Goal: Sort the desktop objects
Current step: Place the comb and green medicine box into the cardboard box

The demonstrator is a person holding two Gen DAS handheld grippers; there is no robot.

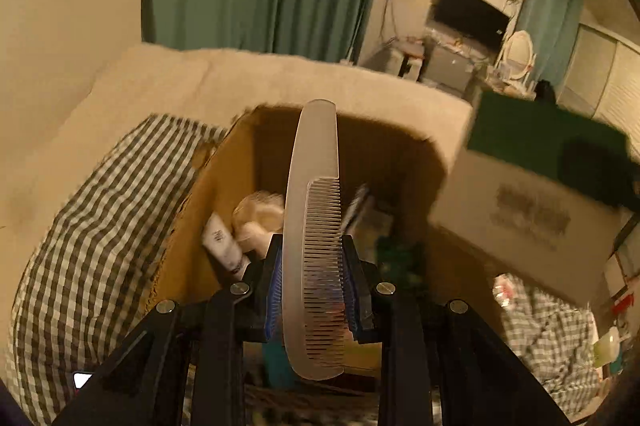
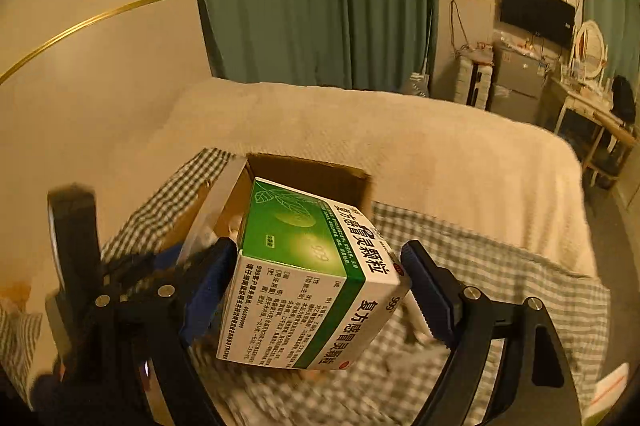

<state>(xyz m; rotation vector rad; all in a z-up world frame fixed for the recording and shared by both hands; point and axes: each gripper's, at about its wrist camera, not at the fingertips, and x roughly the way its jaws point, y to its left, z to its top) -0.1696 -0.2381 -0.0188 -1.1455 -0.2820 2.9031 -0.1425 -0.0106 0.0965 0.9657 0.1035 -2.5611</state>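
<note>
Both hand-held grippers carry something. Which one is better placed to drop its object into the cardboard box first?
Probably the left hand-held gripper. Its comb already points over the open cardboard box, directly above the items inside. The right hand-held gripper holds the green medicine box further back from the opening.

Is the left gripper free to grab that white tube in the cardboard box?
Probably not yet. The left gripper is shut on a comb, so nothing else fits. The tube lies uncovered in the open box just ahead; once the comb is dropped, the way looks free.
</note>
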